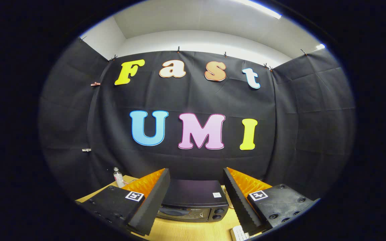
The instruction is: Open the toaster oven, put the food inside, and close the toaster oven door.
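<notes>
A black toaster oven stands on the wooden table, seen from above and in front, with its door shut and knobs at the right of its front. My gripper hovers above and in front of it, open, with nothing between the fingers. The oven shows through the gap between the two fingers. I cannot make out any food.
A small clear bottle stands on the table at the back left, beyond the left finger. A white ridged object lies on the table near the right finger. Black cloth walls close the booth behind and on both sides.
</notes>
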